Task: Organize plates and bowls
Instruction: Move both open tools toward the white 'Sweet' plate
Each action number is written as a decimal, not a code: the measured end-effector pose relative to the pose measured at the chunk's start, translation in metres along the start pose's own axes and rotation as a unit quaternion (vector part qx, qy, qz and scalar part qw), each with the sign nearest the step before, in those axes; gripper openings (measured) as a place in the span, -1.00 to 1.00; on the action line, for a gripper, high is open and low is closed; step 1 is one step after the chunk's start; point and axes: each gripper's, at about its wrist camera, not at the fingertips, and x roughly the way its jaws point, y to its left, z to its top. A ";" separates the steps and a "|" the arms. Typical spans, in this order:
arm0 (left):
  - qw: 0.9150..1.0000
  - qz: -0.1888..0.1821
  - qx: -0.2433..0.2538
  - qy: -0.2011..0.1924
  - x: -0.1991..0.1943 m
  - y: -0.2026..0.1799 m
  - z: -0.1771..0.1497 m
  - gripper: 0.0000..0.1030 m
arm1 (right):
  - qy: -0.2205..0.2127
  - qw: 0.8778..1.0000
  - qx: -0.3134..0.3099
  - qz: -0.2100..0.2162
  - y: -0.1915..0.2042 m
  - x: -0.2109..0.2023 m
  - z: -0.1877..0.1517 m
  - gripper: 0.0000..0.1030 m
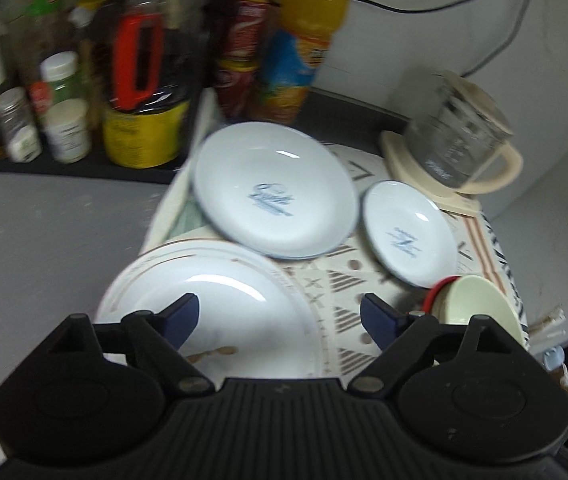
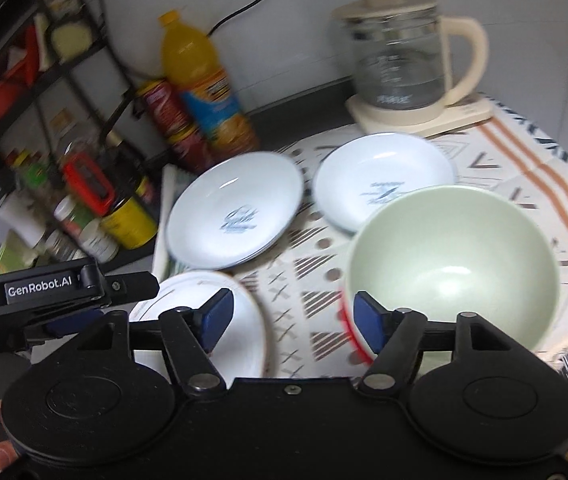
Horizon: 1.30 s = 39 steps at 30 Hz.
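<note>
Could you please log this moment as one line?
left gripper: open, empty | right gripper: open, empty | green bowl, three plates on cloth, untouched

Glossy glazed white plates [image 1: 274,190] and pale green bowl [image 2: 452,264] on matt woven patterned cloth [image 2: 524,168]; clear glass kettle [image 2: 396,56].
</note>
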 end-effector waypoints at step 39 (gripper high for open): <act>0.991 0.026 -0.131 0.000 0.057 0.069 0.041 0.41 | 0.099 0.995 0.010 0.015 0.022 0.135 0.064 0.56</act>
